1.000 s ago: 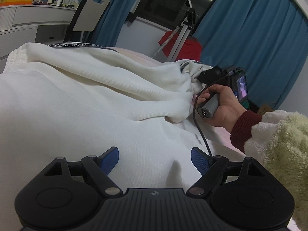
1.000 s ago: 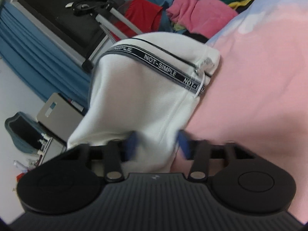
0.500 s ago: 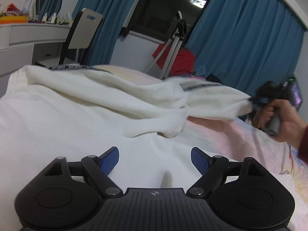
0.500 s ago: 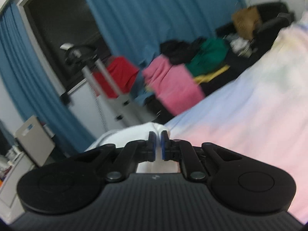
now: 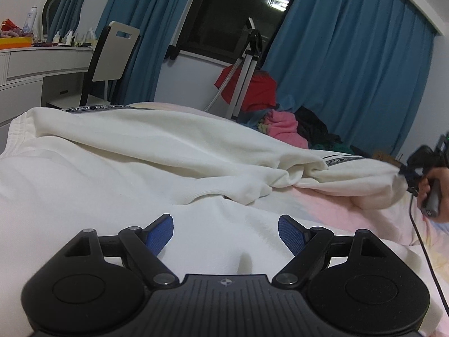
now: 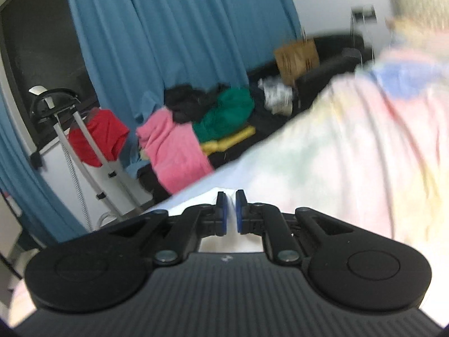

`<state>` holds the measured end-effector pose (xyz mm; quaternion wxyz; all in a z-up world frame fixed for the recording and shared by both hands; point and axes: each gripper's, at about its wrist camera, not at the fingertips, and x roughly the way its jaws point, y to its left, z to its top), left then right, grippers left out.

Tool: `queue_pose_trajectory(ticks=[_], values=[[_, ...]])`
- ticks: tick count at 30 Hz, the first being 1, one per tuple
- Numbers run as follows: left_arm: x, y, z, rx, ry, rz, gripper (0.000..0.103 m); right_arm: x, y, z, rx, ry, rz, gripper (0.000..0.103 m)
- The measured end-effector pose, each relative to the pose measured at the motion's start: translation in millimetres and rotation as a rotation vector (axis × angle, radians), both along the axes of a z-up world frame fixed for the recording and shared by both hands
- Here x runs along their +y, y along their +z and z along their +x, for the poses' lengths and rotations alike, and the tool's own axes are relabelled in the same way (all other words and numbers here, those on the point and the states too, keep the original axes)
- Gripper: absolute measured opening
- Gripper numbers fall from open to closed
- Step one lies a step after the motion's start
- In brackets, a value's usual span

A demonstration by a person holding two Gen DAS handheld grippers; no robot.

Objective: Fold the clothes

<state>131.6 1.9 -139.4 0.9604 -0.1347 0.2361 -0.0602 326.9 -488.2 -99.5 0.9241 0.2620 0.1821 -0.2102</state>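
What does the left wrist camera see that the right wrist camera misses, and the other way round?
Only the left wrist view shows the white garment spread over the bed, its "NOT-SIMPLE" band, the white chair, the dressing table, and the open left hand-held gripper.

Only the right wrist view shows the green clothing, a brown paper bag, and up close the right hand-held gripper pinching white cloth.

Both show blue curtains, the red cloth, the garment steamer stand, pink clothing and the pastel bedsheet.
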Motion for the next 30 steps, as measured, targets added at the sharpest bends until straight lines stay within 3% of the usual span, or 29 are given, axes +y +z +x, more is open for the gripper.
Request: queue_pose_trajectory(ticks=[3, 7, 10, 13, 17, 22, 24, 27, 30], values=[[-0.5, -3.0, 2.8, 0.011, 0.002, 0.007, 0.084, -7.3, -17.2, -14.7, -0.011, 0.000, 0.088, 0.020], [-0.9, -2.9, -0.2, 0.010, 0.001, 0.015, 0.084, -6.6, -27.9, -40.4, -0.059, -0.014, 0.181, 0.060], [-2.8, -2.4, -3.0, 0.007, -0.006, 0.027, 0.084, 1.4, -35.5, -67.4, -0.111, 0.021, 0.285, 0.060], [-4.8, -2.0, -5.8, 0.003, -0.013, 0.038, 0.084, 18.2, -55.3, -89.2, -0.135, 0.120, 0.475, 0.060], [-6.5, -1.5, -9.9, -0.003, -0.019, 0.053, 0.084, 54.2, -96.4, -76.5, -0.028, 0.226, 0.655, 0.061], [-4.0, -3.4, -8.6, -0.005, -0.013, 0.062, 0.084, 50.9, -120.9, -44.7, -0.017, 0.051, 0.660, 0.060], [-3.2, -5.3, -5.9, -0.002, -0.010, 0.063, 0.084, 34.9, -117.6, -39.6, -0.059, -0.068, 0.631, 0.056], [-1.1, -9.6, 0.9, 0.011, -0.004, 0.059, 0.084, 13.1, -100.6, -30.1, -0.053, -0.203, 0.511, 0.010], [1.9, -13.8, 5.4, 0.025, -0.003, 0.049, 0.084, 3.4, -67.2, -7.4, -0.001, -0.199, 0.341, 0.006]])
